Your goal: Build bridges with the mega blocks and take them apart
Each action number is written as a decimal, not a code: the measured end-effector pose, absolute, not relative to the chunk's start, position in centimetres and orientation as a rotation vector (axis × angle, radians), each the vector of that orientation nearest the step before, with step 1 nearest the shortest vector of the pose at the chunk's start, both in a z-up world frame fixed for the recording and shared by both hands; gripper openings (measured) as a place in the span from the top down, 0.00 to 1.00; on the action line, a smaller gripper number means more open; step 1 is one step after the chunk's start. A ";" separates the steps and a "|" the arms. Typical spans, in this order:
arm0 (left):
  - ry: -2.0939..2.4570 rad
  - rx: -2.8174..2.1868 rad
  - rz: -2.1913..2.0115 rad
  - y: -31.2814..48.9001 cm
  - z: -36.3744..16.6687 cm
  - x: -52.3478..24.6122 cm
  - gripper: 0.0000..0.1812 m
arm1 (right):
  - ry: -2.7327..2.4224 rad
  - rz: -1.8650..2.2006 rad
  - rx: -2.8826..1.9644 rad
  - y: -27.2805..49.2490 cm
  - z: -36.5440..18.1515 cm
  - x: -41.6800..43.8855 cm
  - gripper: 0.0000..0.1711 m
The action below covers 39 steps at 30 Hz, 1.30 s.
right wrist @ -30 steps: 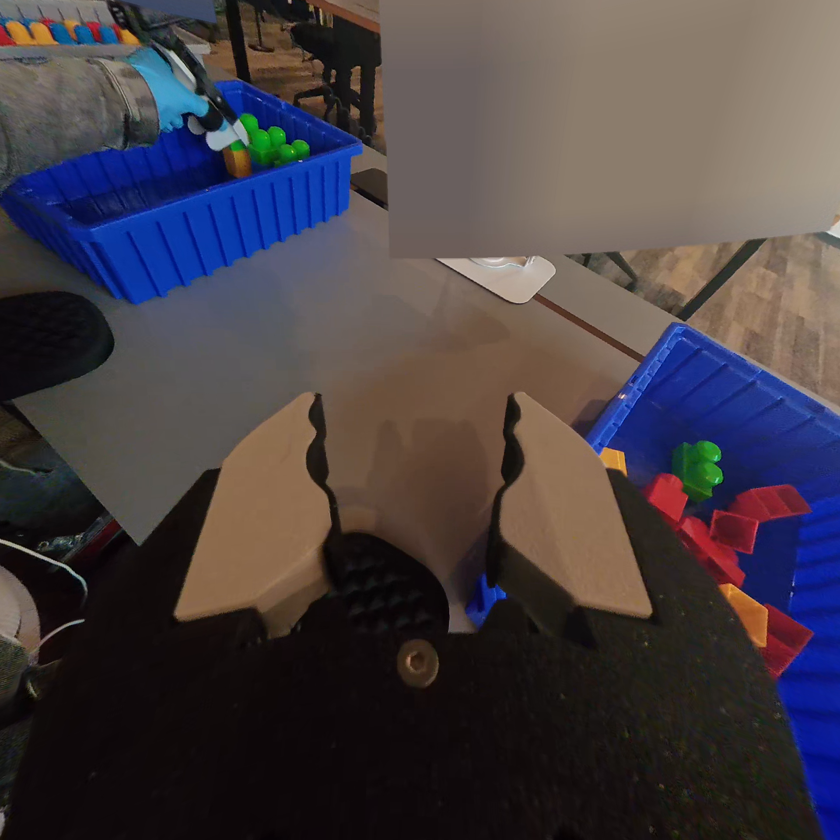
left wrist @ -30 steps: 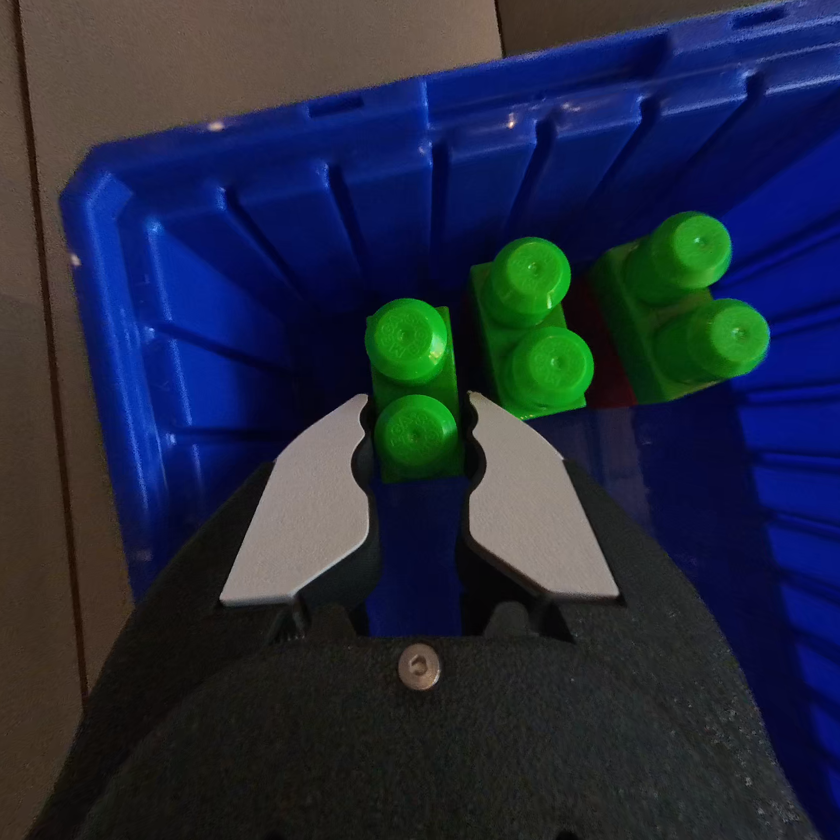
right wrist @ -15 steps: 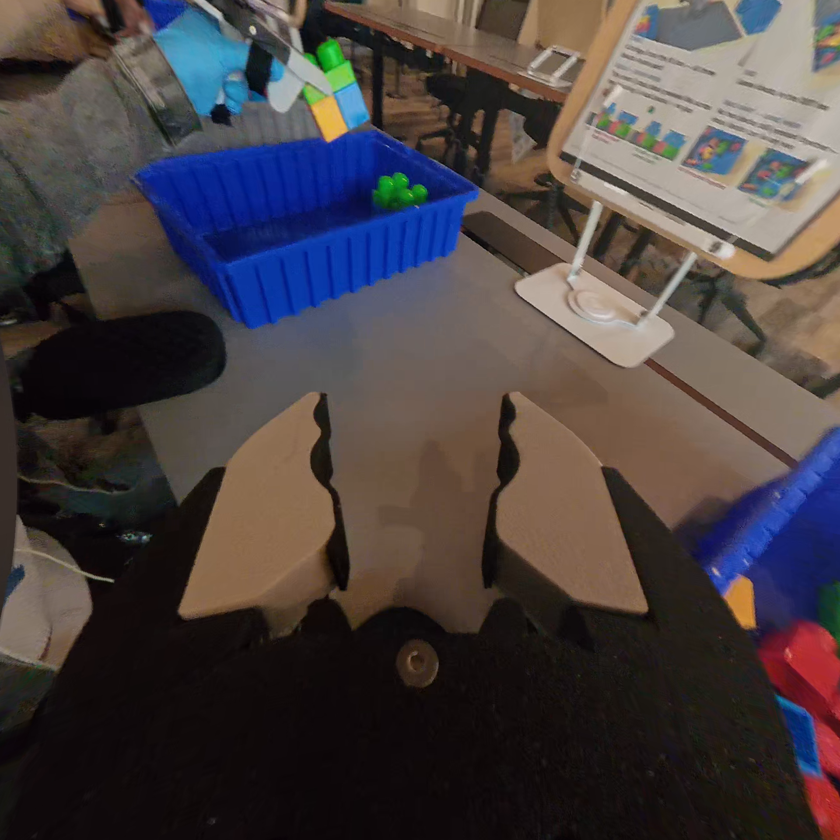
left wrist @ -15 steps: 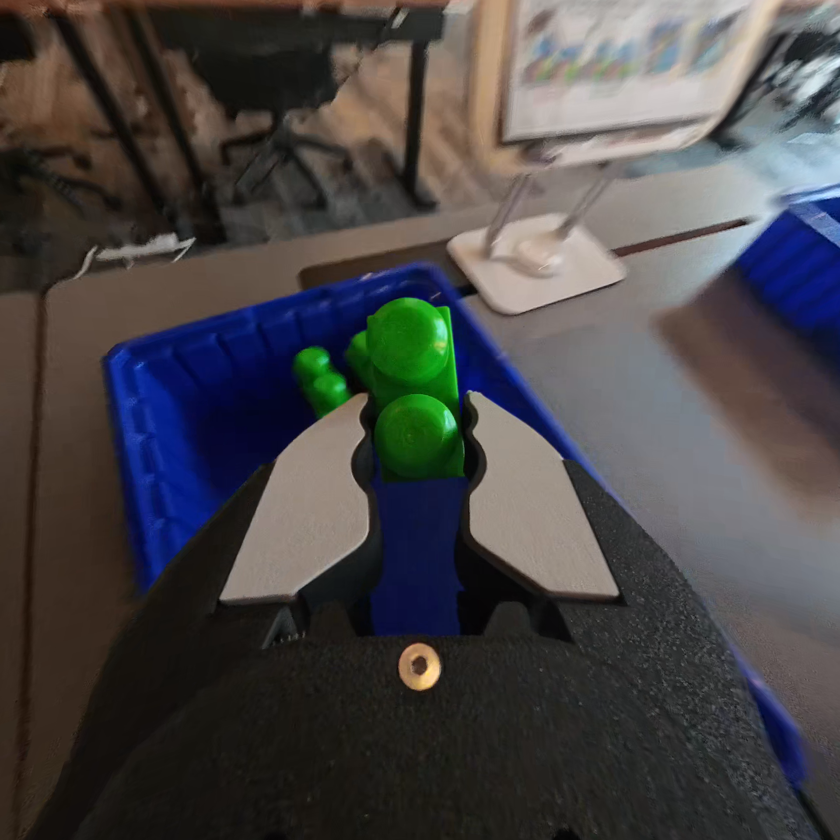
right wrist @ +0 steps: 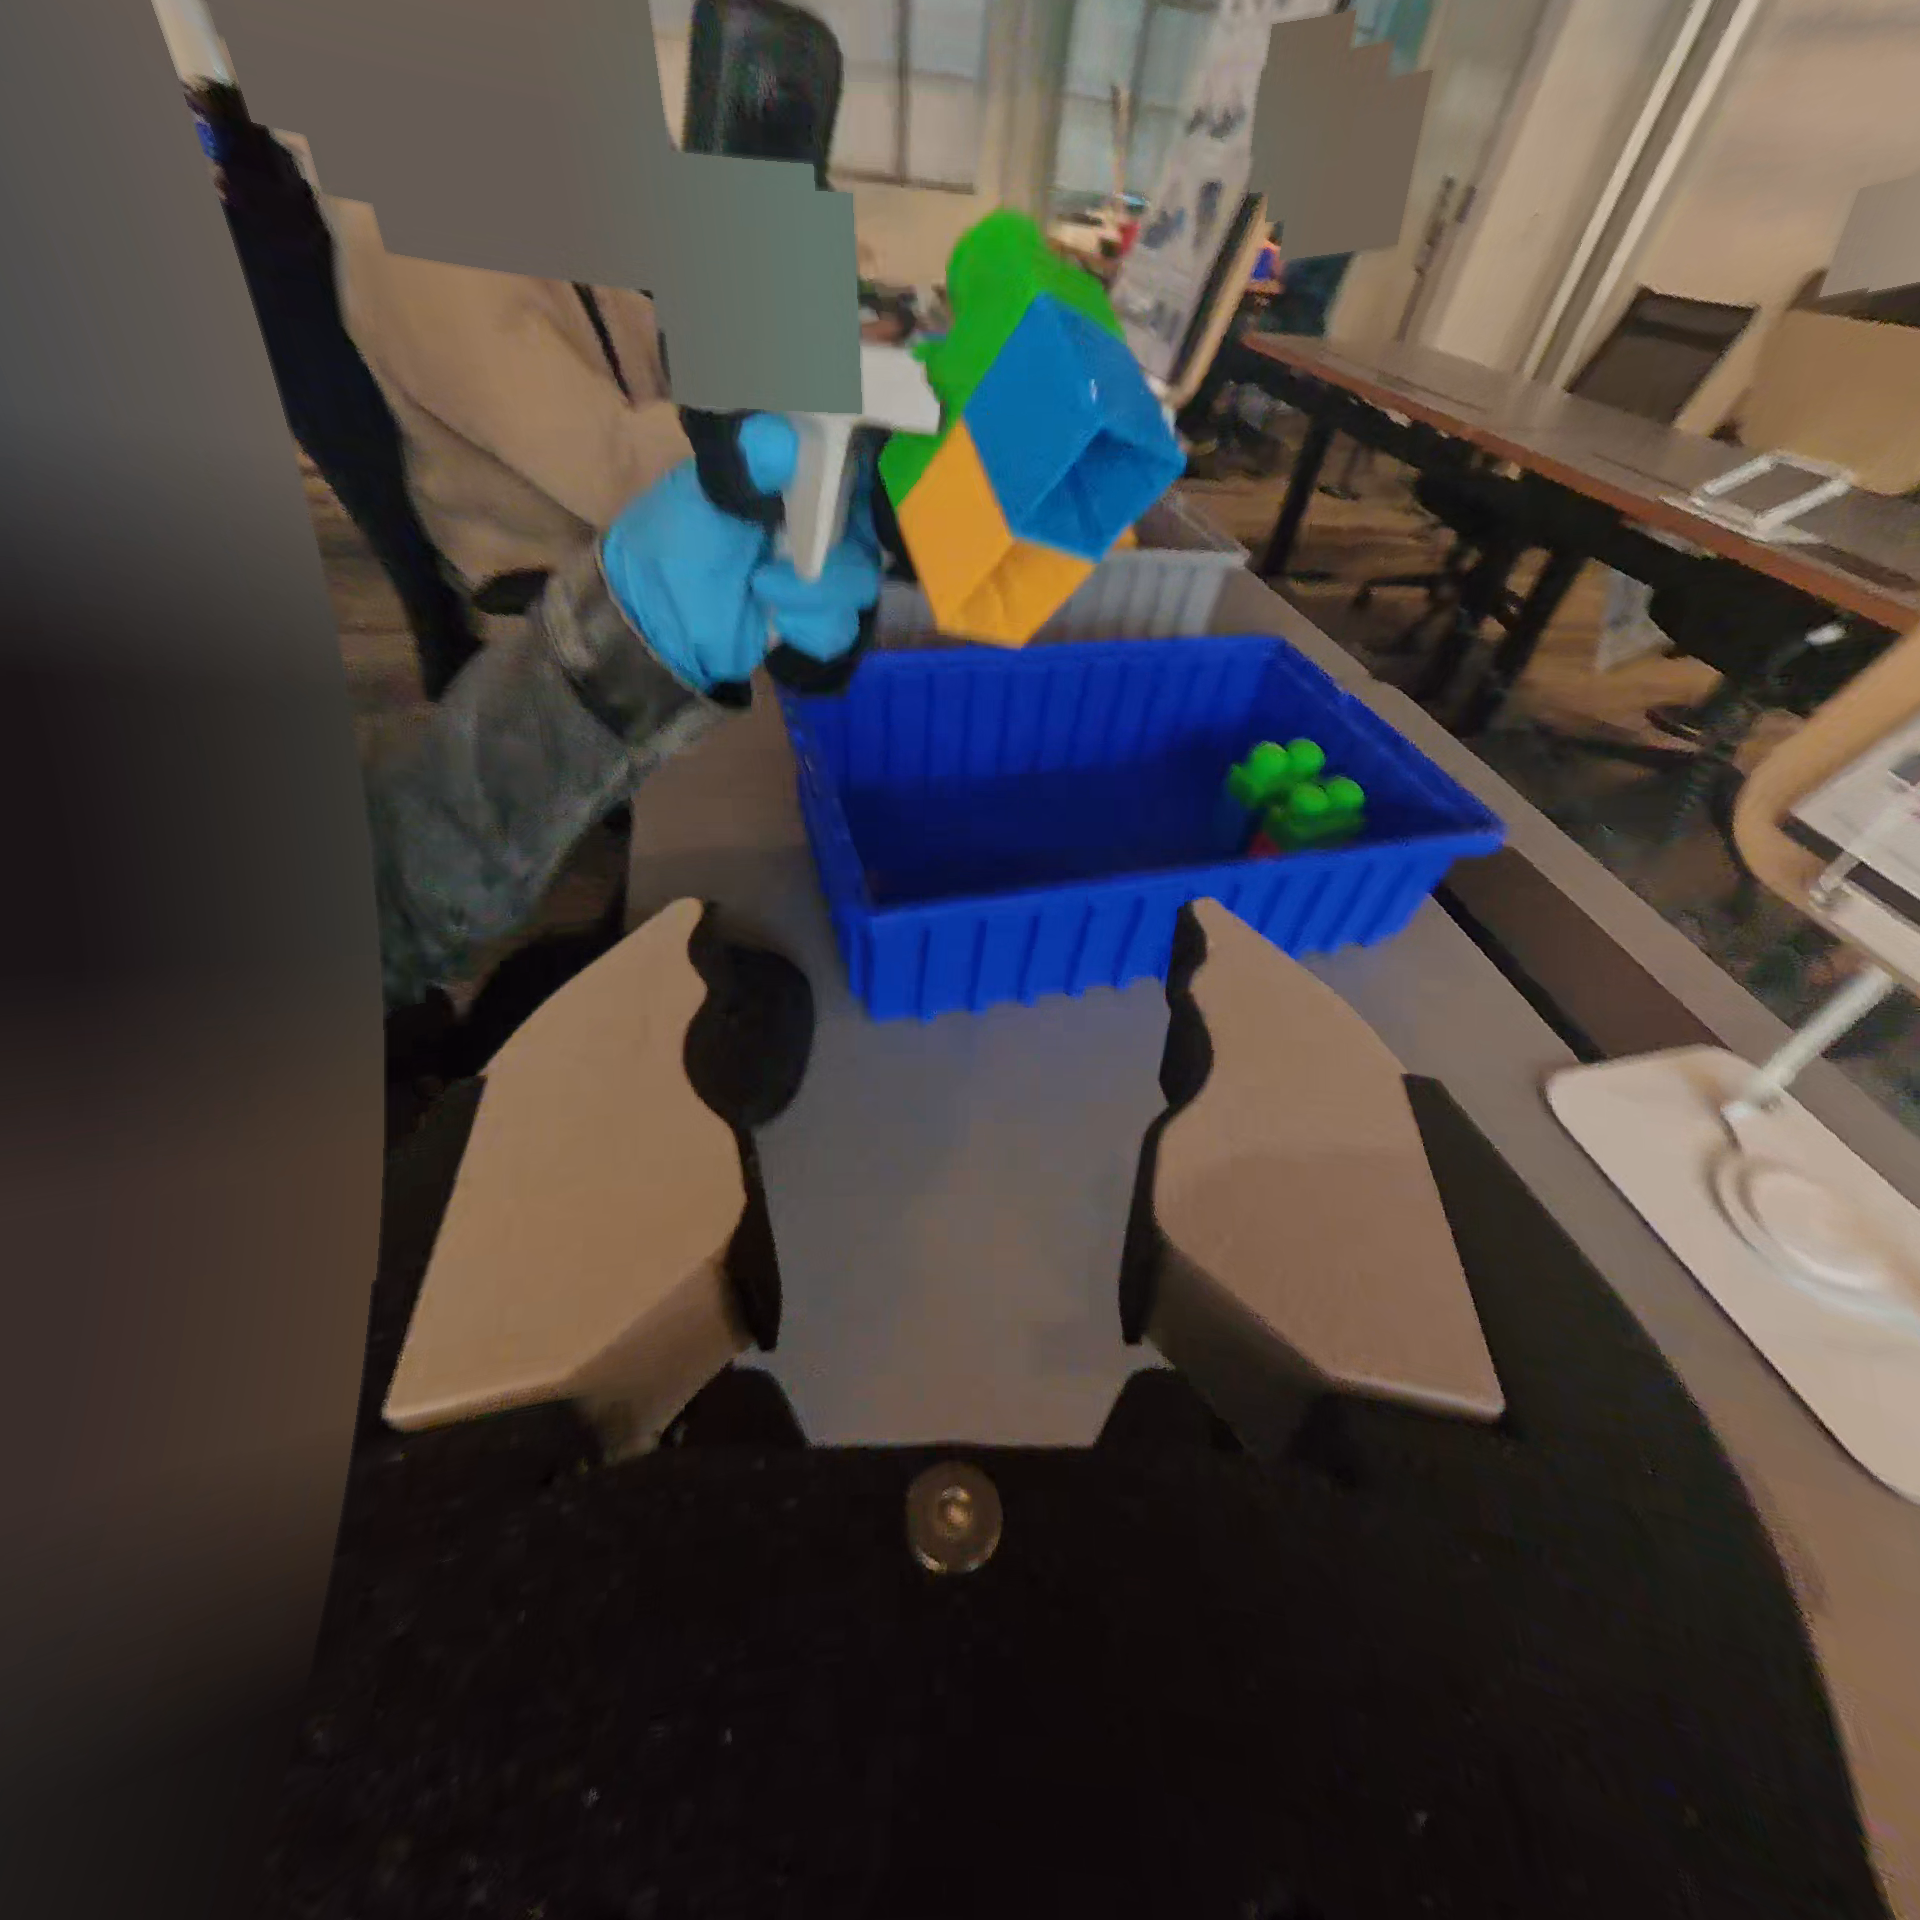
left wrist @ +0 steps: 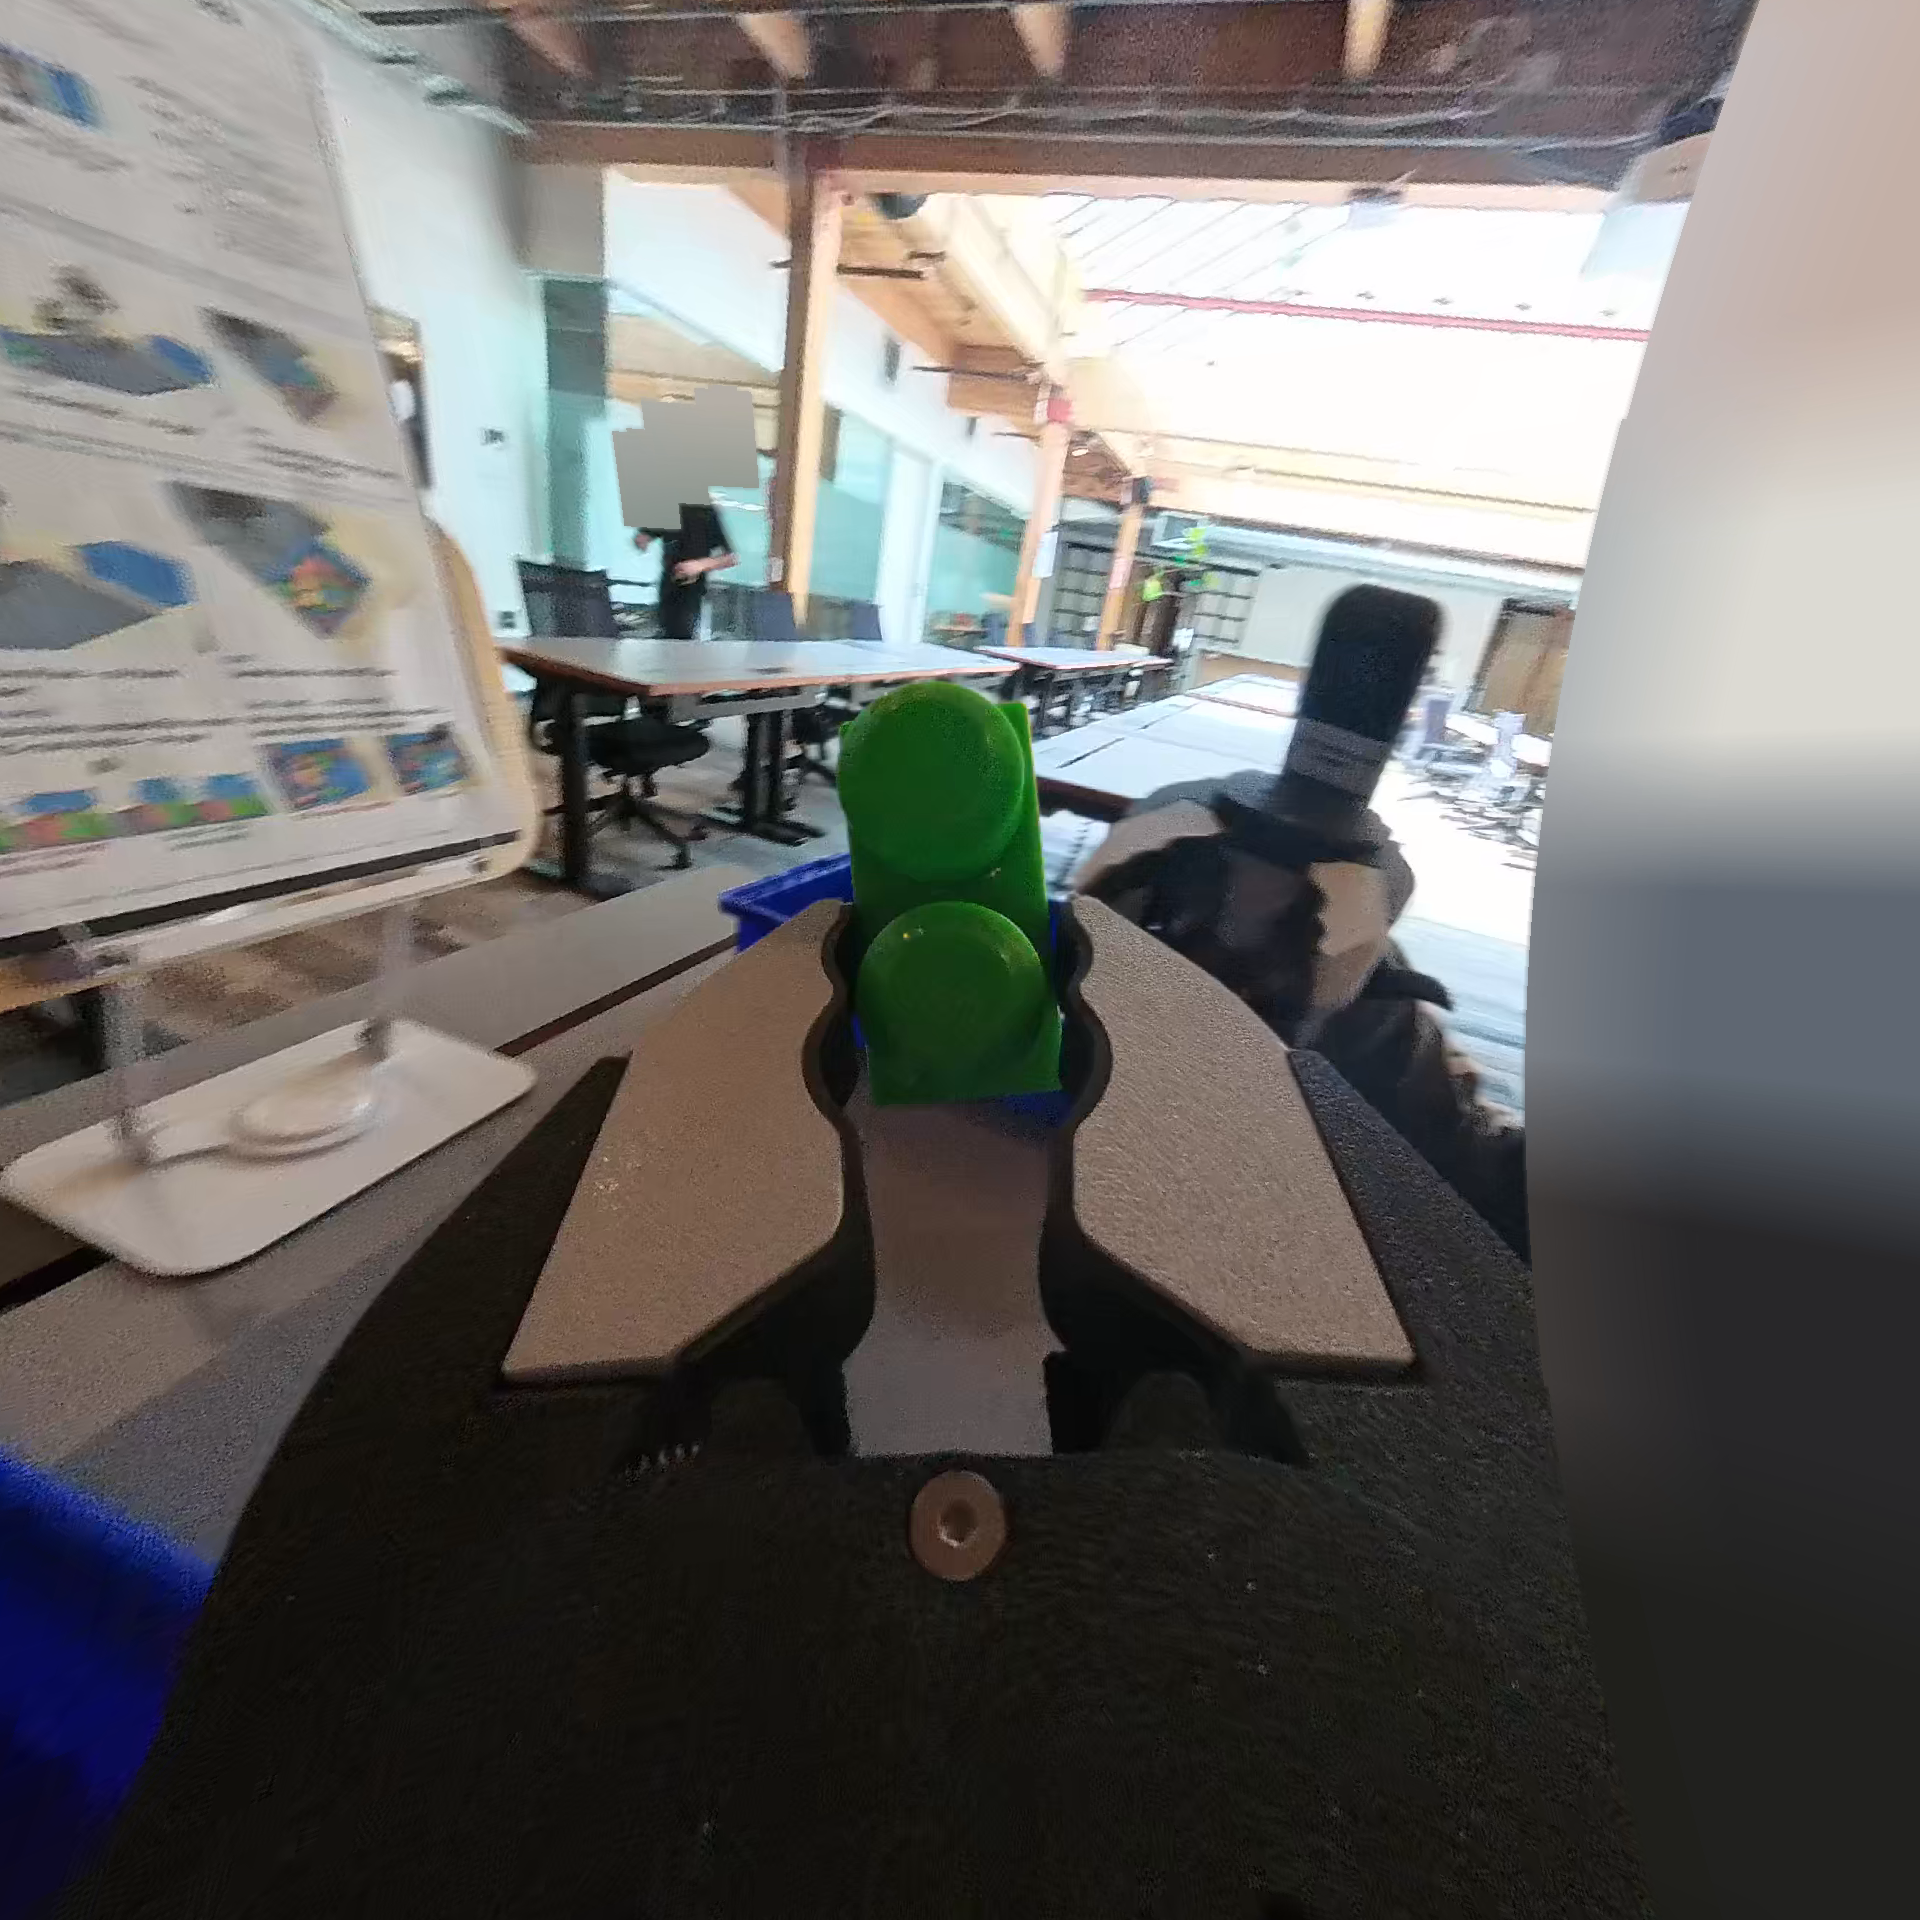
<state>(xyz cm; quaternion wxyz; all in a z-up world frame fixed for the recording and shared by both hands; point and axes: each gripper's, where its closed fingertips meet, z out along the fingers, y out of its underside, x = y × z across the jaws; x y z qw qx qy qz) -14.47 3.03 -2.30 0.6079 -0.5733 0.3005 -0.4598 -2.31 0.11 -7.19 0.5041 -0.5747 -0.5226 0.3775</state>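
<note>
Left gripper (left wrist: pixel 954 1013) is clamped on a green block (left wrist: pixel 951 914), held aloft, level. Right wrist view: right gripper (right wrist: pixel 951 1049) gapes empty above the grey table (right wrist: pixel 935 1226); a blue-gloved hand (right wrist: pixel 727 571) raises the green, blue and orange stack (right wrist: pixel 1029 457) over the blue bin (right wrist: pixel 1039 935).

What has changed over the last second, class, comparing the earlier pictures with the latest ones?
The left gripper, already shut on the green block, lifted it out of the blue bin and now holds it high above. An orange block and a blue block came up stuck beneath it. Unchanged: the right gripper is open and empty over the table, and green blocks remain in the bin.
</note>
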 end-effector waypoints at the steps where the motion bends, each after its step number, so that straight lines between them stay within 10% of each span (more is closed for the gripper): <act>1: 0.715 -1.299 -1.087 2.3 -2.1 -13.6 0.81 | -1.262 0.951 -1.368 0.1 -6.6 -3.0 0.52; 22: 0.763 -1.097 -1.222 -1.9 -1.2 -7.7 0.81 | -1.077 1.530 -1.047 -1.9 -1.5 -7.9 0.78; 39: 0.571 -0.924 -1.216 -2.9 1.3 -11.7 0.81 | -1.082 1.535 -0.995 -1.6 -2.5 -7.0 0.79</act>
